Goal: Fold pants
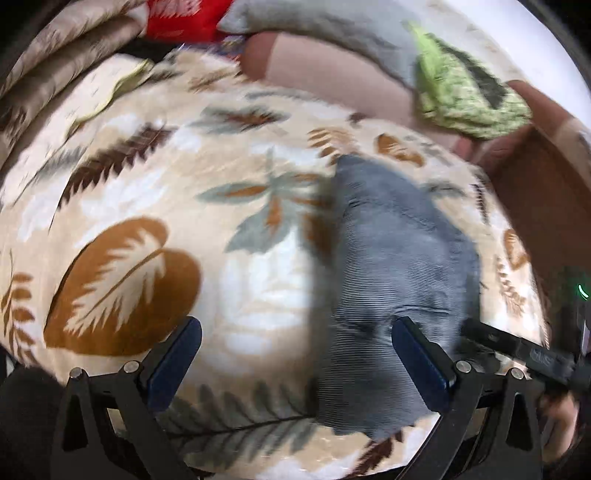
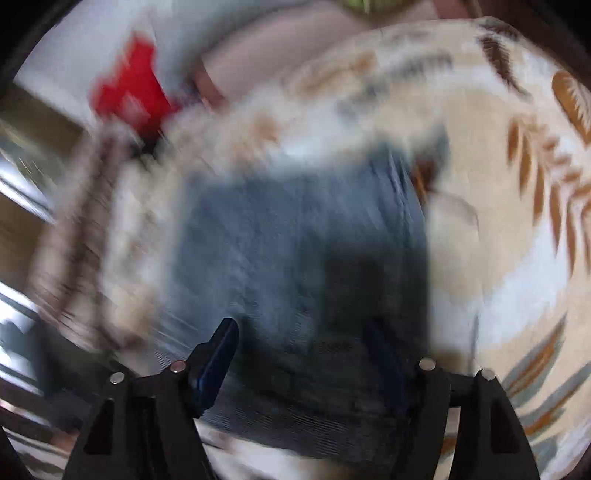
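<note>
The grey-blue pants (image 1: 399, 280) lie as a folded strip on a cream bedspread with leaf prints (image 1: 155, 192). My left gripper (image 1: 295, 347) is open and empty, hovering over the strip's near end; its right finger (image 1: 421, 362) is over the fabric. The right gripper's black tip (image 1: 517, 350) shows at the pants' right edge. In the blurred right wrist view the pants (image 2: 295, 258) fill the middle, and my right gripper (image 2: 303, 354) is open just above their near part, holding nothing.
A green patterned cloth (image 1: 465, 96) and a grey cloth (image 1: 325, 26) lie on pinkish bedding at the far side. A red item (image 1: 184, 16) (image 2: 129, 92) sits at the far left. A brown wooden board (image 1: 543, 199) borders the right.
</note>
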